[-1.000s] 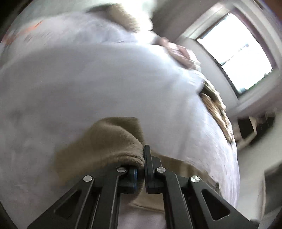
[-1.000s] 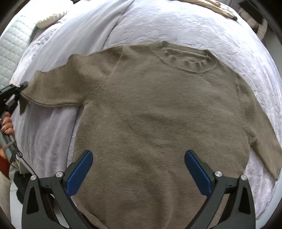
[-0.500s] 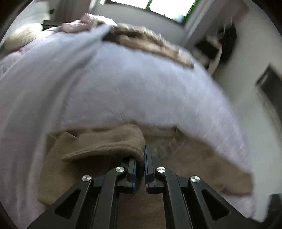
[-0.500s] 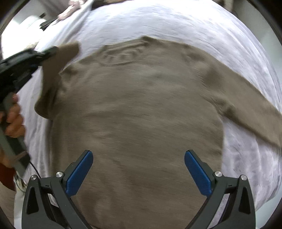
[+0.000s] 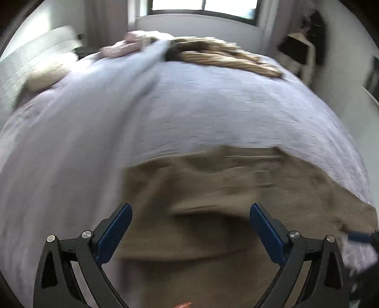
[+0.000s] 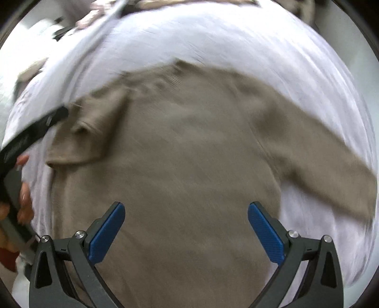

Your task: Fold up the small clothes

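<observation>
A small tan knit sweater (image 6: 189,154) lies flat on a lilac bedspread (image 6: 236,40). Its left sleeve (image 6: 94,132) is folded inward over the chest; its right sleeve (image 6: 327,161) stretches out to the right. My right gripper (image 6: 186,227) is open and empty above the sweater's lower body. In the left wrist view the sweater (image 5: 213,189) lies below my left gripper (image 5: 190,227), which is open and empty. The left gripper's body (image 6: 26,139) shows at the left edge of the right wrist view, beside the folded sleeve.
A pile of striped brown clothes (image 5: 225,56) and a pink garment (image 5: 123,47) lie at the bed's far end under a window (image 5: 201,4). A cream pillow (image 5: 45,73) lies at the far left. A dark chair (image 5: 300,47) stands by the right wall.
My left gripper carried the left sleeve cuff inward over the sweater, then opened and let it go. My right gripper stayed open and shifted over the sweater body.
</observation>
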`<state>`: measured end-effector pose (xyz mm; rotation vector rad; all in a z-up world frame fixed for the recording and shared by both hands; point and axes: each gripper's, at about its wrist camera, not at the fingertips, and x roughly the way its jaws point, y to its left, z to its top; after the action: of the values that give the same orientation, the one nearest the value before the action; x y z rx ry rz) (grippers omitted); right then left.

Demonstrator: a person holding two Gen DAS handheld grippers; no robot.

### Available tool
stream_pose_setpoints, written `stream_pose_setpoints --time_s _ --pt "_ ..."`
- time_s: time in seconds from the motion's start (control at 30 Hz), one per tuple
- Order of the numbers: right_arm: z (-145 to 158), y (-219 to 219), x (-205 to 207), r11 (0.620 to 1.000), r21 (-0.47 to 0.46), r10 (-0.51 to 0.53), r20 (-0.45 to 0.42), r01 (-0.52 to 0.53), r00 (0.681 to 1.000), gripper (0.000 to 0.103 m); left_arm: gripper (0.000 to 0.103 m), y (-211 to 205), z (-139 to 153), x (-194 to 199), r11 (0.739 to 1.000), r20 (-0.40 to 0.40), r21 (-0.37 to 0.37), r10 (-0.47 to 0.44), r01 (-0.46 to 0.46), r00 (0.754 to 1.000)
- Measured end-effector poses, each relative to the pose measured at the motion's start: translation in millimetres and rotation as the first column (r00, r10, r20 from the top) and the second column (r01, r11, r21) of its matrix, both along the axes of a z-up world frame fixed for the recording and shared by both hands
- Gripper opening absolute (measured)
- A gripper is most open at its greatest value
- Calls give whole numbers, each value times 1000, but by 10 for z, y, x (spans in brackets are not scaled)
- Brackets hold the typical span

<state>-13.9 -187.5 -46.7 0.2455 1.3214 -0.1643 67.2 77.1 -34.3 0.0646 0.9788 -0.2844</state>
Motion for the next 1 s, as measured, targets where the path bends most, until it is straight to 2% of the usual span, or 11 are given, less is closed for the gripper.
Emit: stream_pose_setpoints --time_s 0.13,0.27,0.37,0.4,0.43,0.47,0.57,0.63,0.8,0.93,1.0 --pt "28 553 539 968 -108 236 66 -229 969 103 100 599 -229 163 985 -78 90 155 -148 985" --pt "-164 1284 1083 822 -316 516 60 -474 855 103 100 946 -504 261 968 -182 96 248 -234 952" --pt "-526 1609 1345 700 -464 590 -53 -543 806 97 100 1045 -580 295 961 -204 85 277 -265 939" --pt "-633 1631 1401 681 -483 588 -89 -551 804 88 100 1051 -570 303 959 -196 83 281 -269 939" --pt "-716 1599 1439 679 -482 579 -111 -553 808 38 100 1046 -545 311 960 -182 81 280 -270 942" --pt "-769 1510 1503 714 -441 555 -117 -544 823 6 100 1034 -524 316 961 -174 77 274 -265 946" --pt "-500 744 1484 954 -137 281 114 -265 953 6 100 974 -451 332 968 -131 74 247 -239 960" --pt "-374 279 1320 995 12 98 213 -103 972 6 100 903 -454 368 972 -120 83 229 -221 966" --pt "-694 -838 741 906 321 -330 132 275 935 12 100 670 -609 496 975 -133 126 200 -184 971" --pt "-837 -1097 591 822 487 -391 104 296 915 63 100 441 -716 546 978 -147 160 161 -137 976" --pt "-815 -1175 580 794 511 -439 108 329 892 67 100 357 -750 547 976 -147 178 150 -123 978"
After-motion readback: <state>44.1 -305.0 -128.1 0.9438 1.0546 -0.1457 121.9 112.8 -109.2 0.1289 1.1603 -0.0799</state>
